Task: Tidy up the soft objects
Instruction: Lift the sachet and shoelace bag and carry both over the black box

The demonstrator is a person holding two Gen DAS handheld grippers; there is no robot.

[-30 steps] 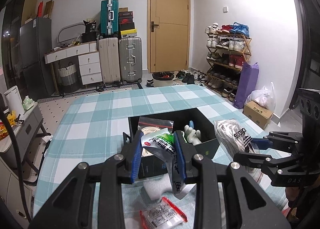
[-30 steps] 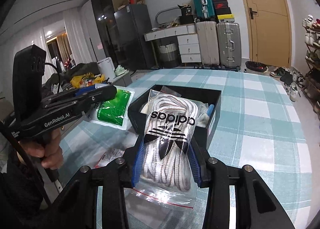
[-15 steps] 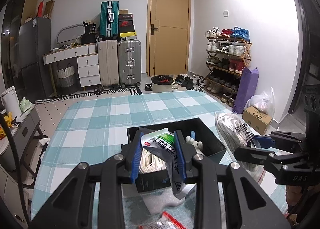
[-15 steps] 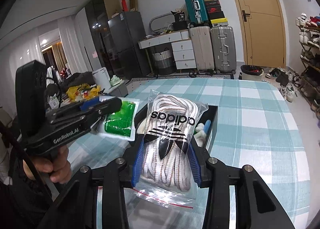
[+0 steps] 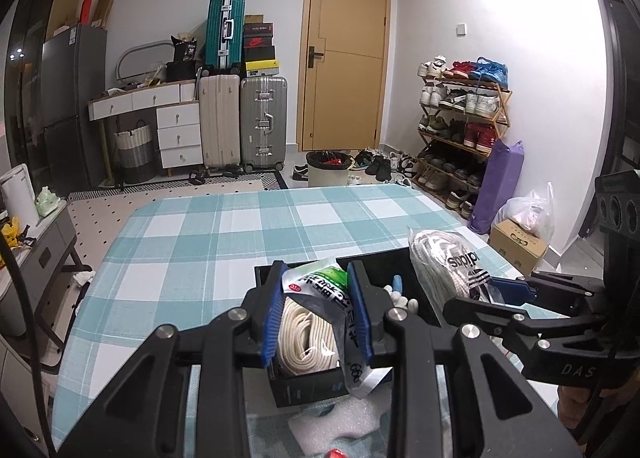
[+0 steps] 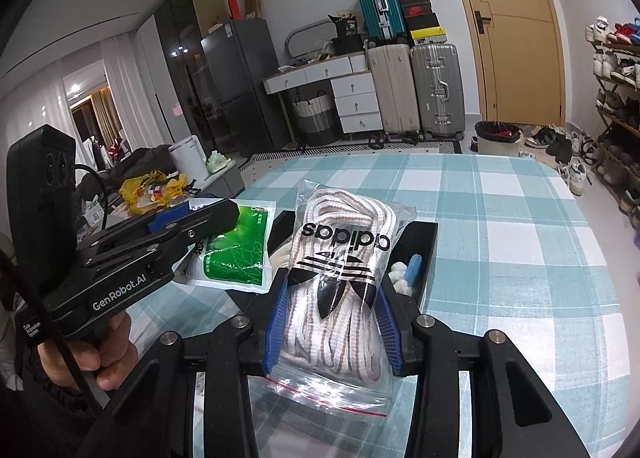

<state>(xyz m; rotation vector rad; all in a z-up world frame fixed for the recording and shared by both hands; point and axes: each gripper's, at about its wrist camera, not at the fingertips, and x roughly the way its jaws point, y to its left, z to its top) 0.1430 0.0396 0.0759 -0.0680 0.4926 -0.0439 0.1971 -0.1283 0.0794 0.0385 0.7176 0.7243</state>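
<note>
Both loads had travelled forward over the open black rectangular storage box (image 5: 304,390) on the teal-and-white checked desk (image 5: 224,234), and this was the principal change noted. The left tongs (image 5: 316,312) were clamped narrowly on a flat green-and-white printed sachet (image 5: 320,286), which hung above the near left part of the box, over a coil of cream cord (image 5: 304,332) lying inside. The right tongs (image 6: 332,322) were closed on a clear zip bag of white laces bearing a black trefoil logo (image 6: 340,270), held above the box's near right portion. Compared with the picture a second before, the box sat lower and nearer in both views, and in the left view the sachet stood over its interior rather than short of its near wall. The grips themselves showed no change; neither set of tongs had widened. In the inspector's judgement both items were positioned for deposit, and release into the box was the outstanding step. A blue-and-white object (image 6: 412,272) lay in the right compartment beside small white pieces; their nature could not be determined. A white foam piece (image 5: 340,418) remained on the desk at the near side of the box.
</note>
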